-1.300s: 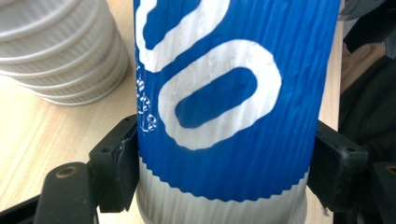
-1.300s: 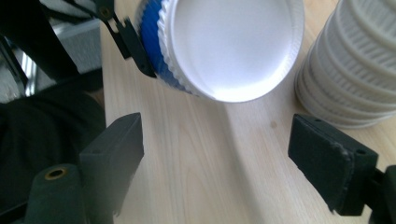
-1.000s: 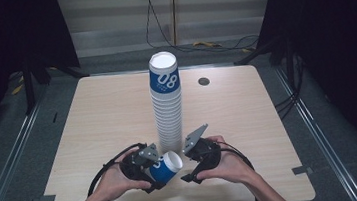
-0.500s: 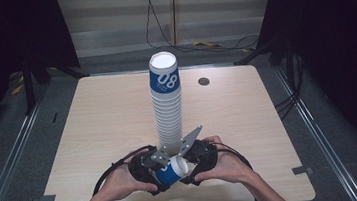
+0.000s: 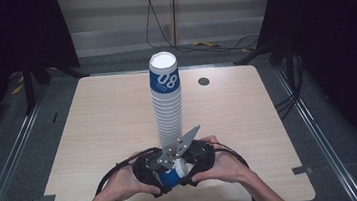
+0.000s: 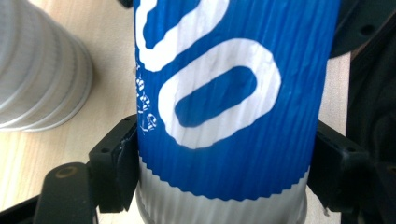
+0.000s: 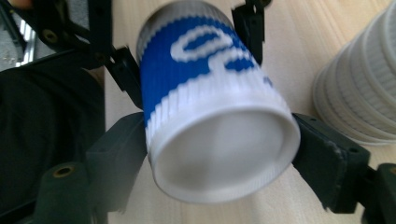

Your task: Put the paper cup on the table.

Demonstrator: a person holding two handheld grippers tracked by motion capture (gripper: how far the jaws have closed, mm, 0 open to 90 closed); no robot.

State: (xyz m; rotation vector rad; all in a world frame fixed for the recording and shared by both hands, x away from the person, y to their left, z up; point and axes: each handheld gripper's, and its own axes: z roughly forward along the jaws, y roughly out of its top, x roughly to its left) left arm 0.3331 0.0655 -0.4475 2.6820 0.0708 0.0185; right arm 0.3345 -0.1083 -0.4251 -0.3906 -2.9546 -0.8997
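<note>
I have one blue-and-white paper cup (image 5: pixel 176 173) off the tall stack of cups (image 5: pixel 167 106) and lying sideways between my two grippers, low over the near edge of the counter (image 5: pixel 103 118), just in front of the stack's foot. My left gripper (image 5: pixel 160 175) is pinching that cup across its blue band: in the left gripper view the cup (image 6: pixel 233 107) sits pressed between both black pads. My right gripper (image 5: pixel 186 172) has just been closing, and in the right gripper view the cup's white end (image 7: pixel 219 149) lies between its jaws, the pads at or very near the sides; I cannot tell if they press yet.

So I judge the hand-over, or a two-sided pull, to be midway: the cup is lifted off and held, the second grip is not settled, and the cup is set down nowhere. The stack stands upright in the middle of the counter with many cups left.

Hard to read: from above my hands and the grey plate (image 5: pixel 181 143) cover most of the cup. The right gripper view is blurred, so I cannot say whether one cup or two nested ones are held. The small dark round spot (image 5: pixel 203 81) on the far counter is too small to identify.
</note>
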